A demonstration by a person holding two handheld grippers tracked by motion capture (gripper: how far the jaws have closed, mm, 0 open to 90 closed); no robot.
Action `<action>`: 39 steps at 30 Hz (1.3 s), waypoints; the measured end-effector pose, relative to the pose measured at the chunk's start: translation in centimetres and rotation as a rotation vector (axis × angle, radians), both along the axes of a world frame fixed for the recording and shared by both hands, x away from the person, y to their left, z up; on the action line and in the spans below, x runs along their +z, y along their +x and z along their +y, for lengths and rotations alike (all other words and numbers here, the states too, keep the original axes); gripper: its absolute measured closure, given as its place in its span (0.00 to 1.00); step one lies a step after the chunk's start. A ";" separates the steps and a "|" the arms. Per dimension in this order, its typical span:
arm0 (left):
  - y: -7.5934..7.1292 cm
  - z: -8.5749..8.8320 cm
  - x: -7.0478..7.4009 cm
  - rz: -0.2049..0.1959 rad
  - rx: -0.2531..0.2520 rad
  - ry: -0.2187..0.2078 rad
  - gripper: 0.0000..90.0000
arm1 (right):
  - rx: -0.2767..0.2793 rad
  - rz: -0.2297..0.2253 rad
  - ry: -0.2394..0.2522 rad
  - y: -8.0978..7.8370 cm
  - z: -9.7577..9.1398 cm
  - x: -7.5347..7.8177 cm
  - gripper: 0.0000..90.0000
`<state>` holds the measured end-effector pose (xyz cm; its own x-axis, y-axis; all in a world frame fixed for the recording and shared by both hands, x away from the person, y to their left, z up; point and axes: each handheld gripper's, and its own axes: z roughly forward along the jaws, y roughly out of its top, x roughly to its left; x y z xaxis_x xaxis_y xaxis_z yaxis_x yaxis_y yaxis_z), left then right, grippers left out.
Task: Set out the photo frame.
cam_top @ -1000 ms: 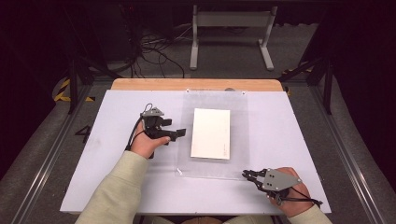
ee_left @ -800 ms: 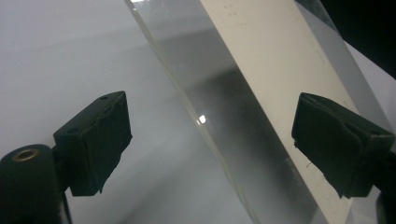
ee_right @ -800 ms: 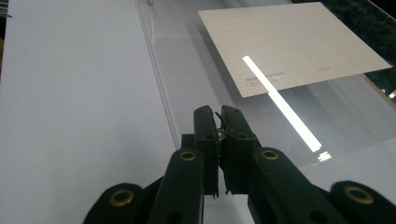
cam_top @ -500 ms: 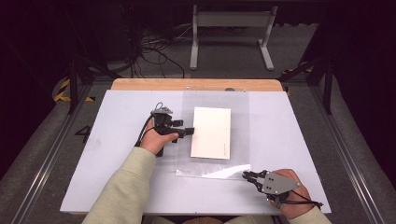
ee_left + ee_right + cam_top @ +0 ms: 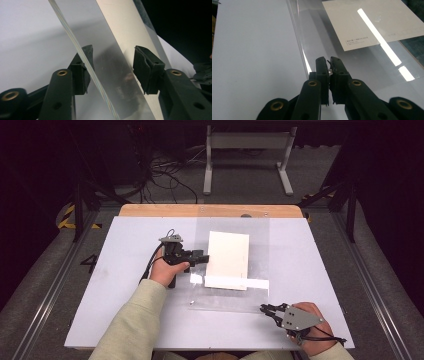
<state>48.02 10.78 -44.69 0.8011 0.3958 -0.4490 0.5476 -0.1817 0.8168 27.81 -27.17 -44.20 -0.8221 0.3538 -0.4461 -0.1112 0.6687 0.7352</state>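
A clear plastic sleeve (image 5: 225, 296) lies flat on the white table with a white card (image 5: 228, 259) inside it. My left gripper (image 5: 202, 256) reaches in from the left, and its jaws have just been closing. In the left gripper view they (image 5: 113, 57) straddle the sleeve's left edge (image 5: 82, 58) with a wide gap still between the pads. The card (image 5: 125, 27) lies just beyond. My right gripper (image 5: 265, 310) is at the sleeve's near right corner. Its jaws (image 5: 329, 61) are shut on that corner, with the sleeve (image 5: 324, 40) and card (image 5: 372, 22) stretching away ahead.
The white table top (image 5: 130, 250) has bare room to the left and right of the sleeve. A wooden strip (image 5: 210, 210) runs along its far edge. Beyond it on the dark floor are a metal stand (image 5: 245, 150) and loose cables (image 5: 165, 175).
My left gripper has moved right to the sleeve's left edge and its jaws have narrowed. A bright glare band now crosses the card's near end. The right gripper has kept still.
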 end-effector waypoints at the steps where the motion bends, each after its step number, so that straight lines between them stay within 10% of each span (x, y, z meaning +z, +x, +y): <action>1: -0.1 0.1 0.1 -0.005 -0.004 -0.003 0.58 | -0.001 0.003 0.001 0.0 0.0 0.0 0.95; 10: -1.5 0.8 1.8 -0.058 -0.042 -0.103 0.73 | -0.053 0.022 0.023 0.1 -1.1 0.1 0.89; 21: -2.7 1.2 2.9 -0.096 -0.067 -0.088 0.76 | -0.049 0.052 -0.021 0.0 -1.3 0.8 0.85; 27: -3.4 1.5 3.2 -0.130 -0.085 -0.090 0.76 | -0.027 0.187 0.183 -0.1 -1.7 2.6 0.66; 39: -5.6 1.7 4.8 -0.246 -0.140 -0.082 0.78 | -0.206 0.306 0.420 3.9 -3.3 4.4 0.45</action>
